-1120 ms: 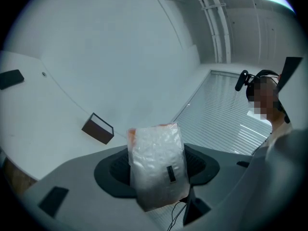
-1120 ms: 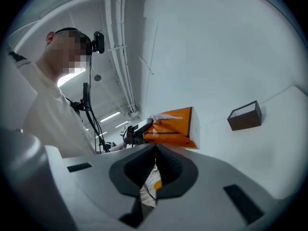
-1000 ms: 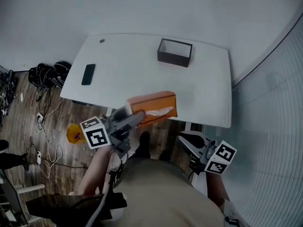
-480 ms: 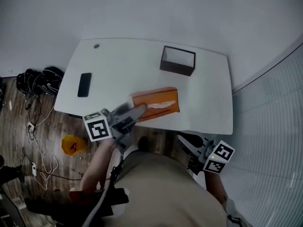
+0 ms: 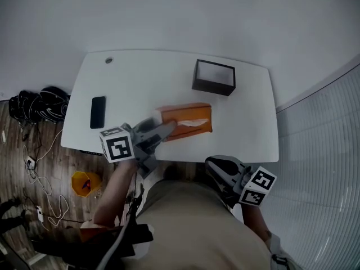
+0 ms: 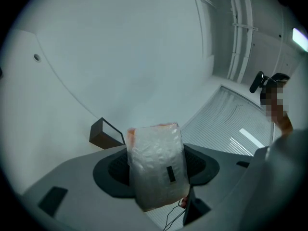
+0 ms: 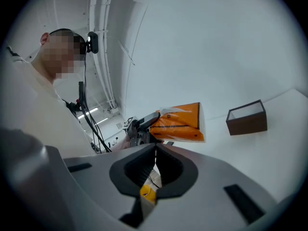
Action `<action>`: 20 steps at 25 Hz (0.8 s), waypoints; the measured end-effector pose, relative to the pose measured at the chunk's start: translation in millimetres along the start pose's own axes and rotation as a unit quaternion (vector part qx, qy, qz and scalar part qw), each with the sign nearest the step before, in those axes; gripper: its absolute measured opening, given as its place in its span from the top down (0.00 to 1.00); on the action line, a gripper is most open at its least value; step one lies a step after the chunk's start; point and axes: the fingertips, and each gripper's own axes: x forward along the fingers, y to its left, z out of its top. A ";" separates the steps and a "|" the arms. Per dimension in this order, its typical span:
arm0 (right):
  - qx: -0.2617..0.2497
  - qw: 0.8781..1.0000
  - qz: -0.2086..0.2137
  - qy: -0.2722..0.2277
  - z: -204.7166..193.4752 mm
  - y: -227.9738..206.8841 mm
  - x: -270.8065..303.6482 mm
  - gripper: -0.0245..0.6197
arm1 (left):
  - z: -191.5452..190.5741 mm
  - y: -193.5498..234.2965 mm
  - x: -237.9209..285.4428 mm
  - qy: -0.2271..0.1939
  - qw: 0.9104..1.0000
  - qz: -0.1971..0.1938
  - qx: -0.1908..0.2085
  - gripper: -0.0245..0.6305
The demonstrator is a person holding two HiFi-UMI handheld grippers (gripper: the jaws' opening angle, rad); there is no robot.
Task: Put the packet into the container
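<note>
Packet (image 5: 188, 120) clamped in L gripper (image 5: 162, 130) over table (image 5: 140, 83).

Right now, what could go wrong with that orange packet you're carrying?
The left gripper pinches the packet by one end only, so it might slip out and drop near the front edge of the table. The container looks small beside the packet, so it may jam on the rim or push the container away.
</note>
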 end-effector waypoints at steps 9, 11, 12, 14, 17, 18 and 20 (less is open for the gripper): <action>0.018 1.000 0.004 -0.004 19.5 -41.0 -3.2 0.94 | 23.2 18.9 41.9 0.002 1.000 0.020 -0.001 0.57; 0.027 1.000 0.010 -0.006 23.6 -49.6 -4.6 0.94 | 28.1 23.7 51.5 0.001 0.999 0.039 -0.004 0.57; 0.028 0.999 0.014 -0.006 26.0 -53.6 -5.3 0.94 | 30.4 26.5 57.0 0.005 0.999 0.047 0.003 0.57; 0.027 0.999 0.016 -0.008 30.1 -61.8 -9.0 0.94 | 35.2 31.3 71.2 0.018 0.998 0.055 0.022 0.57; 0.033 0.999 0.009 -0.015 38.0 -83.9 -18.1 0.94 | 51.1 41.1 104.4 0.027 0.998 0.056 0.033 0.57; 0.037 0.999 0.007 -0.017 43.0 -95.7 -20.3 0.94 | 60.3 48.3 118.6 0.026 0.997 0.059 0.034 0.57; 0.046 0.999 0.003 -0.021 55.2 -120.1 -24.3 0.94 | 80.5 66.6 148.0 0.028 0.996 0.072 0.039 0.57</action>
